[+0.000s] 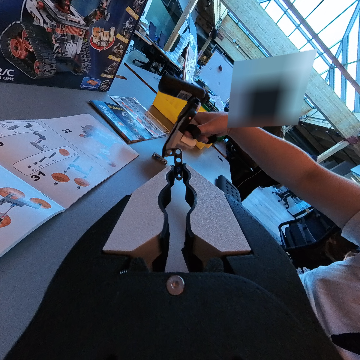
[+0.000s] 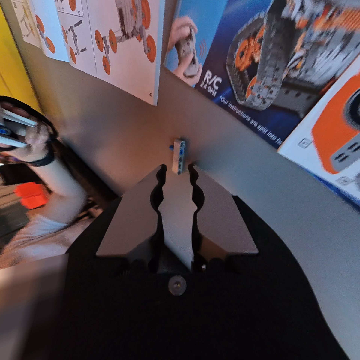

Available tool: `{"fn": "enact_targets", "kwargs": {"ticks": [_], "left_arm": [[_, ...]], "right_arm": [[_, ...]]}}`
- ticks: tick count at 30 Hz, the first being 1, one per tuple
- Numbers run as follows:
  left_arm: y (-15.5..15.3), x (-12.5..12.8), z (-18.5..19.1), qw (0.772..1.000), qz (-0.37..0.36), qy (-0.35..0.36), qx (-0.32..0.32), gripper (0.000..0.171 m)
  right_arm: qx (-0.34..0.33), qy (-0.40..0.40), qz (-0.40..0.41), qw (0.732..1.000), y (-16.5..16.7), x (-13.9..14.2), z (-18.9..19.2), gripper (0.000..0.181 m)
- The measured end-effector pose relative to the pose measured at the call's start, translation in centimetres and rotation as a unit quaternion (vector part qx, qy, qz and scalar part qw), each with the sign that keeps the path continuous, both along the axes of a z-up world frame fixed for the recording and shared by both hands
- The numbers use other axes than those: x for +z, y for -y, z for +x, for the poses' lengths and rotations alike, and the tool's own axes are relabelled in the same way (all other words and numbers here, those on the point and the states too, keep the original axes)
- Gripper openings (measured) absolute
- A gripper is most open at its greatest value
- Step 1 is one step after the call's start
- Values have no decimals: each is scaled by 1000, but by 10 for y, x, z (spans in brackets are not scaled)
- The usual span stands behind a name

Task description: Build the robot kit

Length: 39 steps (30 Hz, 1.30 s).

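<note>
My left gripper is shut on the lower end of a dark angled beam with holes, held up above the grey table. My right gripper is open, its tips on either side of the near end of a small grey beam with a blue pin that lies on the table. In the left wrist view the right gripper, held by a hand, points down just above that grey beam, close to the dark beam's top. The left gripper shows blurred at the far left of the right wrist view.
An open instruction booklet lies on the left, a second booklet beyond it. A dark toy box stands at the back, next to a white and orange box. A yellow bin stands behind the right gripper. My hands' fingertips stand some 20 cm from each other.
</note>
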State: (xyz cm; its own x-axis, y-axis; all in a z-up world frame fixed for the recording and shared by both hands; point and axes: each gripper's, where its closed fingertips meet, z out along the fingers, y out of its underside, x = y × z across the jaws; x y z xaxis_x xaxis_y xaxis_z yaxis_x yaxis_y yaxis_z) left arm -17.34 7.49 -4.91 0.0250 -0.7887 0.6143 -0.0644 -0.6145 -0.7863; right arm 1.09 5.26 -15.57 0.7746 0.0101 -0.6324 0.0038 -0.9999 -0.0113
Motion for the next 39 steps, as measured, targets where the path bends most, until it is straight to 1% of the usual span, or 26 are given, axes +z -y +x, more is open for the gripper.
{"fn": "enact_targets", "kwargs": {"ticks": [2, 3, 4, 6, 7, 9, 12, 15, 17, 22, 24, 29, 33, 34, 37, 39], "left_arm": [[0, 0, 0, 1000, -1, 1, 0, 4], [0, 0, 0, 1000, -1, 1, 0, 4], [0, 0, 0, 1000, -1, 0, 0, 4], [0, 0, 0, 1000, -2, 0, -1, 4], [0, 0, 1, 1000, -2, -1, -2, 4], [1, -1, 1, 1000, 0, -4, -3, 4], [2, -3, 2, 1000, 1, -8, -5, 4], [2, -5, 3, 1000, 0, -12, -6, 4], [2, -7, 4, 1000, 2, -18, -6, 4], [2, -11, 4, 1000, 7, -29, -4, 4], [2, -11, 4, 1000, 6, -29, -4, 4], [0, -12, 4, 1000, 3, -28, 1, 4], [-4, -12, 3, 1000, 2, -27, 10, 4], [-5, -12, 3, 1000, 1, -27, 14, 4], [-9, -12, 1, 999, -5, -21, 23, 4], [-13, -10, -1, 999, -10, -11, 32, 4]], "right_arm": [[20, 41, 61, 997, -9, 1, 10, 29], [26, 57, 95, 993, -14, 2, 13, 35], [28, 71, 119, 990, -15, 2, 15, 36], [44, 73, 145, 986, -9, 2, 8, 38], [54, 72, 154, 984, -4, 2, 2, 37], [67, 97, 184, 976, -2, 0, 0, 32], [63, 121, 226, 965, -5, -2, 5, 25], [37, 104, 224, 968, -7, -1, 3, 26], [33, 112, 218, 969, -8, -2, 2, 26], [59, 155, 224, 961, -11, -4, -5, 28], [74, 176, 223, 956, -11, -5, -4, 23], [86, 194, 214, 954, -9, -6, -2, 22], [100, 226, 184, 951, -10, -8, 3, 10], [107, 237, 178, 949, -11, -8, 4, 7], [141, 272, 177, 935, -10, -8, 5, 7], [150, 291, 224, 918, -15, -4, 2, 7]]}}
